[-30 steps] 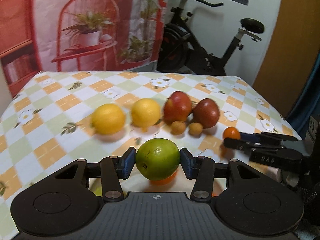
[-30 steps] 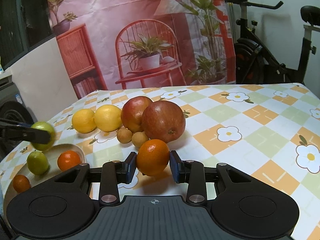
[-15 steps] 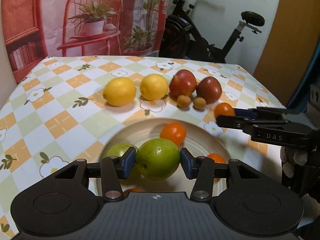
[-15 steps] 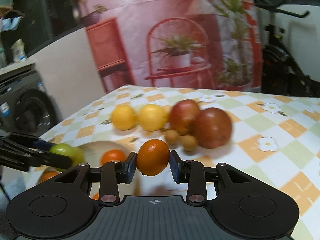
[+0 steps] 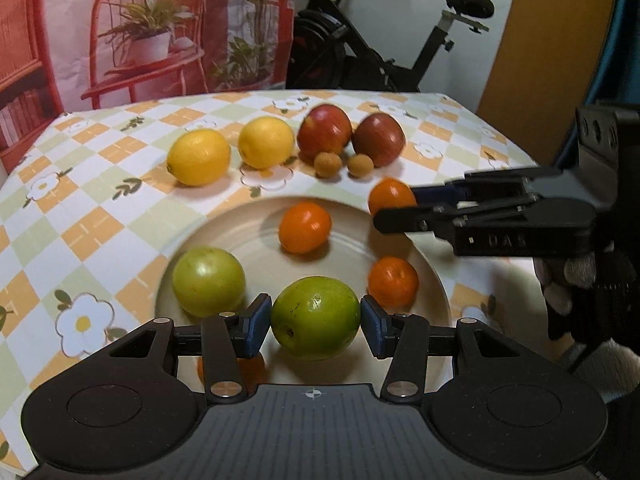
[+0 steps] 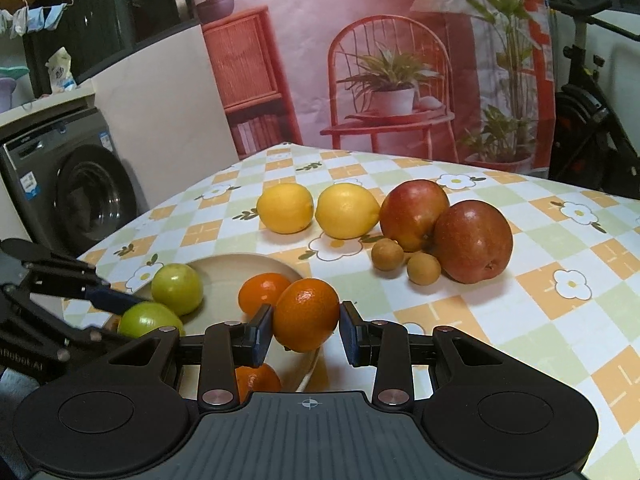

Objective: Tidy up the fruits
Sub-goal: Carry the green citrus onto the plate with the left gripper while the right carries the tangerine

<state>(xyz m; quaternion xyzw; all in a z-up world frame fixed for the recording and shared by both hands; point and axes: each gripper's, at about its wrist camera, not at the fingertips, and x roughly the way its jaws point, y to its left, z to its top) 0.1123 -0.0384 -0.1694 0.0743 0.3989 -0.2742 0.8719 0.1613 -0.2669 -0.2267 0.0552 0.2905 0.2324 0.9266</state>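
My left gripper (image 5: 315, 320) is shut on a green fruit (image 5: 315, 317) and holds it just above the near part of a cream plate (image 5: 236, 216). The plate holds another green fruit (image 5: 208, 281) and oranges (image 5: 305, 227), (image 5: 393, 281). My right gripper (image 6: 306, 326) is shut on an orange (image 6: 306, 314) above the plate's far right rim (image 6: 280, 265); it also shows from the side in the left wrist view (image 5: 394, 204). Two lemons (image 5: 198, 157), two red apples (image 5: 324, 131) and two small brown fruits (image 5: 328, 164) lie in a row on the tablecloth behind the plate.
The checked tablecloth (image 5: 100, 216) covers the table, whose edges drop off at left and right. An exercise bike (image 5: 384, 40) stands behind the table. A washing machine (image 6: 76, 184) stands beyond the table's left side in the right wrist view.
Both grippers have moved back from the fruit row to above the plate, each still holding its fruit. The right gripper swung left with the orange to the plate's rim.
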